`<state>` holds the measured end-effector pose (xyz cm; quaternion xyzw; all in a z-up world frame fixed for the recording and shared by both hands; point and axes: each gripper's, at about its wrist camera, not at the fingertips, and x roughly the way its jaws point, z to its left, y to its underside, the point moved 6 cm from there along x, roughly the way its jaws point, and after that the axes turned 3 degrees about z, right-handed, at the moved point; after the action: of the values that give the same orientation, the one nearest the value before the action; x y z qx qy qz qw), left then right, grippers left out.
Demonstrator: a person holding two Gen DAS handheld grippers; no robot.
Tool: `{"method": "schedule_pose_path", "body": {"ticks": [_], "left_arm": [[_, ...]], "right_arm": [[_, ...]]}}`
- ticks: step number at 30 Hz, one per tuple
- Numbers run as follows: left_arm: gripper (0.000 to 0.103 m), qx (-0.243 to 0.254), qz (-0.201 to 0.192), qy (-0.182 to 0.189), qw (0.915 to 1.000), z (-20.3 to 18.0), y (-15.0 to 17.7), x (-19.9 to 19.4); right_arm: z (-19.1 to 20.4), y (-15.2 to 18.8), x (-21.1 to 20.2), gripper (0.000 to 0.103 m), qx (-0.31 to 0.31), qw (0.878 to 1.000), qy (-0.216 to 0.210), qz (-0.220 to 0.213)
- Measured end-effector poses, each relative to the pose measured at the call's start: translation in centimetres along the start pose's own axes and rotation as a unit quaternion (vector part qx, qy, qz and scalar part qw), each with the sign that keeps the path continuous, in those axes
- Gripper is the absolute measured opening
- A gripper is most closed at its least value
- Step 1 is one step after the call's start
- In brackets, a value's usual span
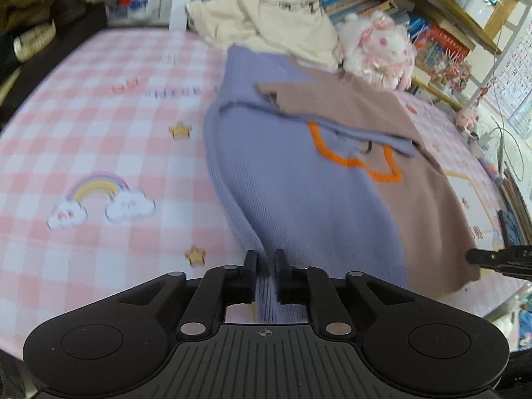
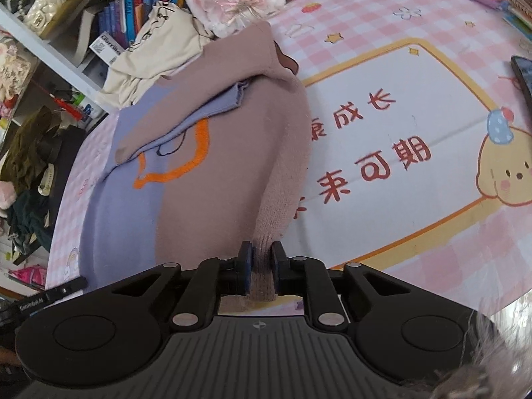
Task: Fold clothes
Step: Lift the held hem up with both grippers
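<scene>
You've got the sweater pinched at both near corners: your left gripper is clamped on the ribbed purple hem, and your right gripper is clamped on the ribbed tan hem. The sweater is half purple, half tan, with an orange outline stitched across the front, and it stretches away from you over the mat with the sleeves folded across the chest. The left view is a bit blurred.

The mat itself is pink and white gingham, printed with a rainbow over 2 clouds, little gold stars, and on the right side a big white panel with a yellow border, red characters and a cartoon puppy. A phone lies at the right edge of the mat.

At the far end, a cream garment is bunched up touching the sweater's top, with a white plush bunny right beside it. Behind those you've got wooden shelves crammed with books. Off the left side there's a pile of dark clothes and general clutter, plus a pearl-handled bag up on a shelf
</scene>
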<state>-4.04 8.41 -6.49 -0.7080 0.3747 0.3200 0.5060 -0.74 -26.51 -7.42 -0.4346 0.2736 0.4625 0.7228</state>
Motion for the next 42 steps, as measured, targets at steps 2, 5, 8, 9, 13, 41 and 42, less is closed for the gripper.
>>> {"method": "schedule_pose_path", "body": {"ticks": [2, 5, 8, 9, 13, 41, 42], "left_arm": [[0.018, -0.015, 0.007, 0.002, 0.9999, 0.5, 0.3, 0.2], [0.019, -0.038, 0.017, 0.005, 0.9991, 1.2, 0.8, 0.5], [0.019, -0.061, 0.024, 0.009, 0.9978, 1.9, 1.2, 0.7], [0.021, -0.068, 0.023, 0.012, 0.9974, 2.0, 1.2, 0.8], [0.023, -0.082, 0.016, 0.023, 0.9962, 2.4, 0.8, 1.0], [0.009, -0.122, 0.032, 0.079, 0.9889, 3.8, 0.5, 1.7], [0.006, -0.125, 0.034, 0.081, 0.9883, 3.8, 0.6, 1.8]], "right_arm": [[-0.3, 0.0, 0.3, 0.017, 0.002, 1.000, 0.003, 0.003], [-0.7, 0.1, 0.6, 0.017, 0.006, 1.000, 0.008, 0.009], [-0.9, 0.2, 0.9, 0.020, 0.005, 1.000, 0.012, 0.012], [-1.0, 0.1, 1.0, 0.021, 0.004, 1.000, 0.013, 0.013], [-0.7, 0.0, 1.3, 0.022, -0.005, 1.000, 0.014, 0.011], [-0.3, -0.2, 1.8, 0.012, 0.002, 1.000, -0.001, 0.024], [-0.4, -0.2, 1.9, 0.012, 0.000, 1.000, 0.001, 0.025]]}}
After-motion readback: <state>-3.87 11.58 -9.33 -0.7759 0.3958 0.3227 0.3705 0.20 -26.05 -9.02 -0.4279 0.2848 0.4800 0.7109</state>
